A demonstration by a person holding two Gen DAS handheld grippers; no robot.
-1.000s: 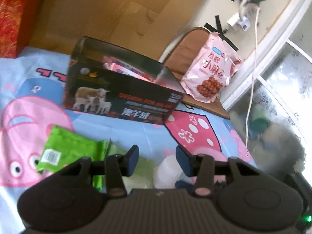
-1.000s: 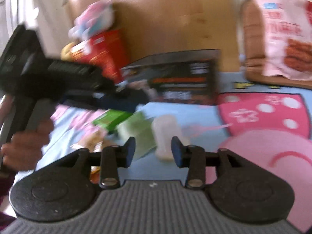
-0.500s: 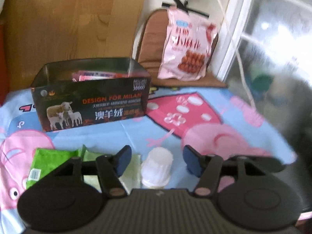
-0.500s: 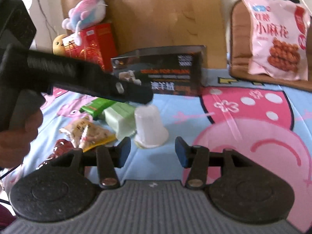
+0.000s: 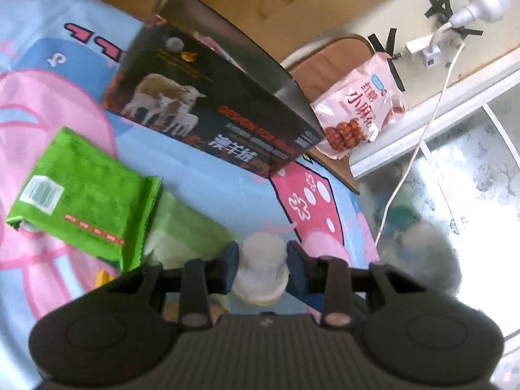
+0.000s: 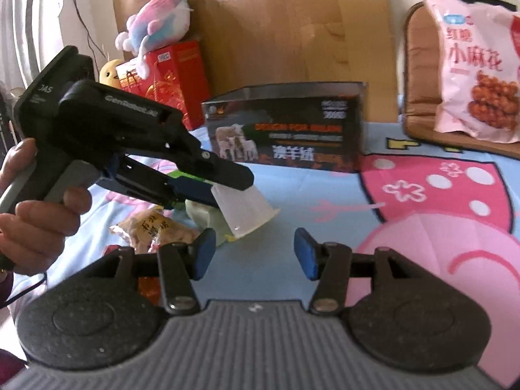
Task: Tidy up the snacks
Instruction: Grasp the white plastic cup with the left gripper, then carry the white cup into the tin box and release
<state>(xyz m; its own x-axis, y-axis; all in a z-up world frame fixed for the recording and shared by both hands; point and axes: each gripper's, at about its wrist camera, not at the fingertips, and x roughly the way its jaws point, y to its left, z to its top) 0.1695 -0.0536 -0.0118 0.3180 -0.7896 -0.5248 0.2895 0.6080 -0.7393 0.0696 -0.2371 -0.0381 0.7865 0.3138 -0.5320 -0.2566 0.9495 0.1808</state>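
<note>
Left wrist view: left gripper (image 5: 263, 268) jaws are closing on the white jelly cup (image 5: 261, 268), pads pressed on both sides, tipped just above the cartoon sheet (image 5: 211, 175). Right gripper (image 6: 255, 253) is opening, nothing between its blue pads.

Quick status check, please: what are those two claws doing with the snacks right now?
Left gripper closing on white jelly cup, cup tilted. Right gripper opening, holding nothing. Black box ahead, unobstructed.

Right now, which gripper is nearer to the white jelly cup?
Left. The left gripper has the white jelly cup between its closing fingers, tilted off the sheet. The right gripper hangs short of it, opening, nothing between its fingers.
</note>
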